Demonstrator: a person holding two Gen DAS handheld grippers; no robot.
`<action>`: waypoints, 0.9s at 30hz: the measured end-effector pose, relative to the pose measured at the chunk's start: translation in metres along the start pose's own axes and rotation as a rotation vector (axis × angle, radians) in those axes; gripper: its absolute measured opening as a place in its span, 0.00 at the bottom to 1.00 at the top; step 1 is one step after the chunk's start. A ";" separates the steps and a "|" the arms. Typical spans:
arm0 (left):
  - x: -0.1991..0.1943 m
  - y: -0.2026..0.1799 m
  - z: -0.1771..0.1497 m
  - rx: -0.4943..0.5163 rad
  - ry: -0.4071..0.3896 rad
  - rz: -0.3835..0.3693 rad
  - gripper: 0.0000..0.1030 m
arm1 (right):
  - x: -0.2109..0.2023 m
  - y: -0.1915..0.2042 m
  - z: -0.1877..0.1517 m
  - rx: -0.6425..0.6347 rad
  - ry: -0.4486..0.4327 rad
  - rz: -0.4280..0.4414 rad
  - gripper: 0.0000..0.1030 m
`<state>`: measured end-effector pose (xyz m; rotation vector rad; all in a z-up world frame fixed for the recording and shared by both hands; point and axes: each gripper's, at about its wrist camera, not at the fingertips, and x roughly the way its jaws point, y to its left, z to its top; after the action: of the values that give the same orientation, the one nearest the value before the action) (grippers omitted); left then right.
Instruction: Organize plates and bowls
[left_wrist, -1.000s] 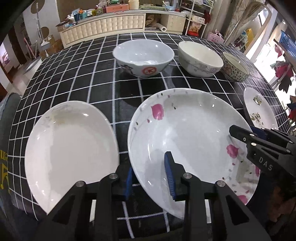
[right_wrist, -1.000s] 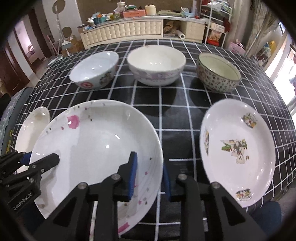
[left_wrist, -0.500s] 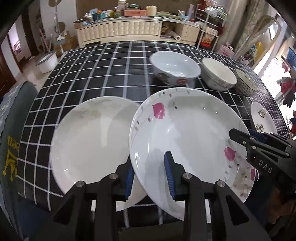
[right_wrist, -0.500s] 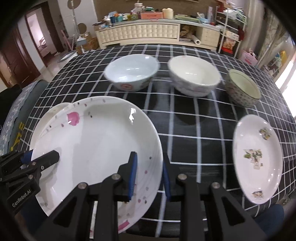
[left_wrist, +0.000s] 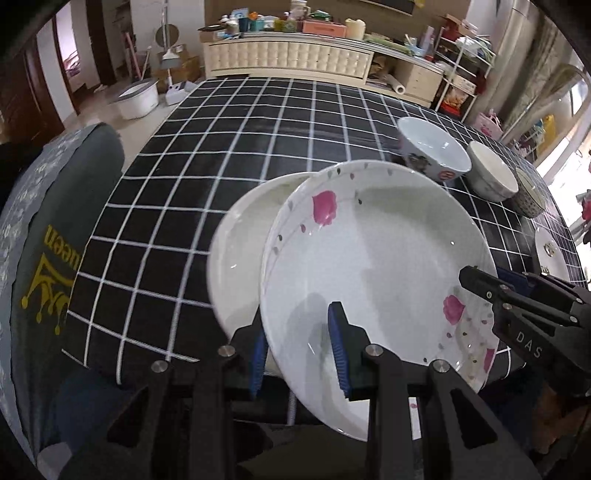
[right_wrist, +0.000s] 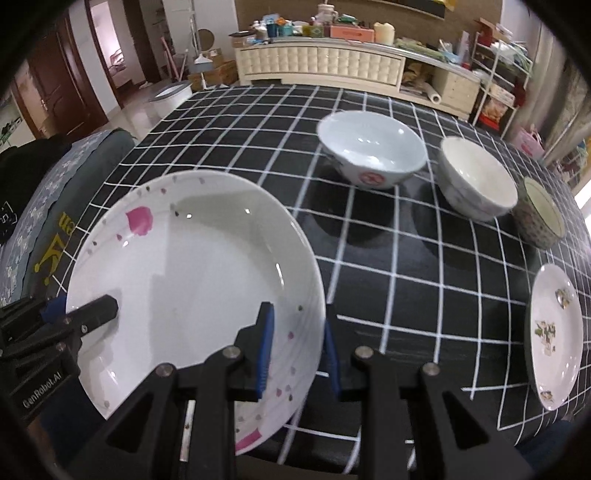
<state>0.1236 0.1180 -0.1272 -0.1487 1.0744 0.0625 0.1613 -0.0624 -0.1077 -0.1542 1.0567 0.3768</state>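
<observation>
Both the left gripper (left_wrist: 298, 347) and right gripper (right_wrist: 297, 347) jaws pinch the white pink-flowered plate (left_wrist: 373, 288) by its rim; it could tilt, slip, and chip the plain white plate (left_wrist: 240, 251) underneath.

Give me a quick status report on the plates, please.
Left gripper and right gripper both clamp the pink-flowered plate. It partly overlaps the plain white plate. Nothing blocking.
</observation>
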 end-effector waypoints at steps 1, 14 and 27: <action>-0.001 0.004 -0.001 -0.005 0.000 0.002 0.28 | 0.001 0.002 0.002 -0.002 0.003 0.002 0.29; 0.010 0.038 -0.002 -0.070 0.017 0.021 0.28 | 0.023 0.031 0.004 -0.022 0.046 0.009 0.29; 0.024 0.044 0.006 -0.096 0.022 0.014 0.28 | 0.029 0.030 0.013 -0.045 0.047 -0.014 0.29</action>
<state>0.1352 0.1617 -0.1496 -0.2289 1.0952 0.1249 0.1732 -0.0240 -0.1245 -0.2115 1.0931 0.3857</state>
